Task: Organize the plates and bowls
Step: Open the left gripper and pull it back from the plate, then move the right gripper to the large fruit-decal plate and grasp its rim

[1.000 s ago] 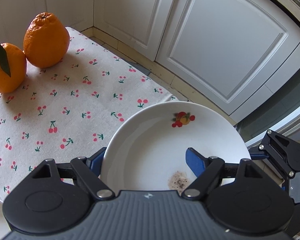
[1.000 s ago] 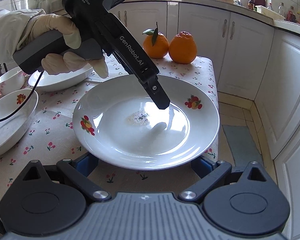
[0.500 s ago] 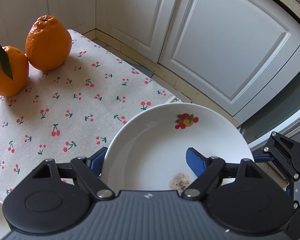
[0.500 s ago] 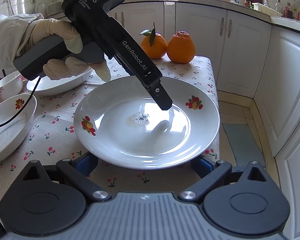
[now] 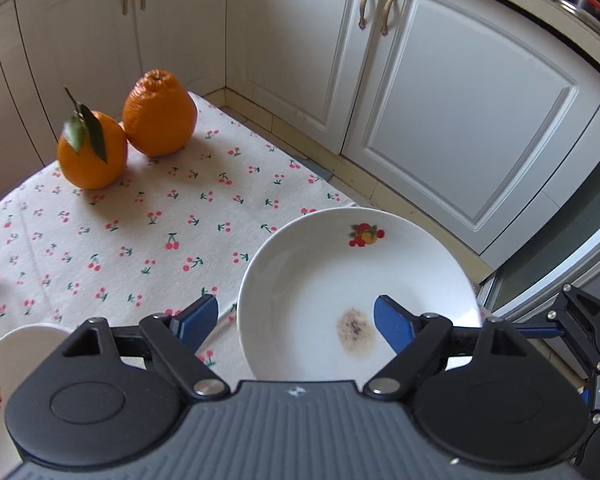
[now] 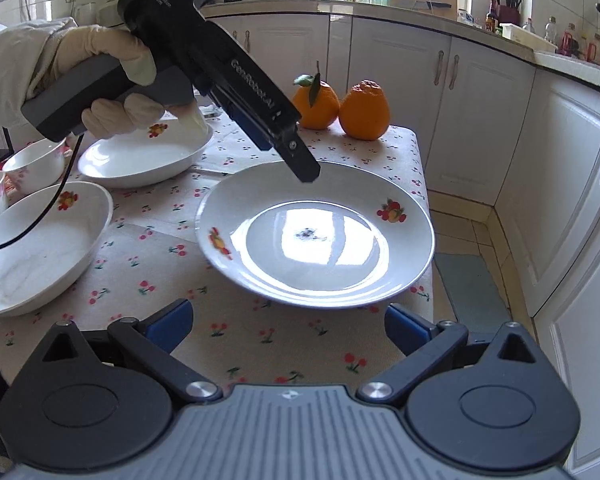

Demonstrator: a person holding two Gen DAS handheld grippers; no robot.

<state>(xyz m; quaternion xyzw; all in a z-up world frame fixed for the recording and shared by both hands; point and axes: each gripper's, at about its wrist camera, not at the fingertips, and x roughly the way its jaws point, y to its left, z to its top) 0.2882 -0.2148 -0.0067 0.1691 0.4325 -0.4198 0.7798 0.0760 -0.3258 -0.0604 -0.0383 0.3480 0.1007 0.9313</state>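
The plate [image 6: 315, 236] sits flat on the cherry-print tablecloth [image 6: 236, 328], at the table's corner, with a dark speckled stain [image 6: 310, 234] near its middle and fruit decals on its rim. I see my left gripper [image 5: 296, 322] poised above it: in the left wrist view the plate's left rim falls between the blue fingers [image 5: 198, 316], but neither pad touches it, and the jaws are opening. From the right wrist view, that gripper's black tip hangs just over the plate's far rim, clear of the surface. My right gripper [image 6: 286, 326] is just short of the plate's near edge, jaws spread wide and opening, with only tablecloth between them. Left of the right gripper lie 2 white bowls [image 6: 40, 248], with 2 cups [image 6: 34, 166] beyond, at the frame's left edge. Beyond the plate, 2 oranges [image 6: 364, 110] stand side by side, touching, near the table's far edge. White cabinets [image 5: 440, 100] stand behind the table.
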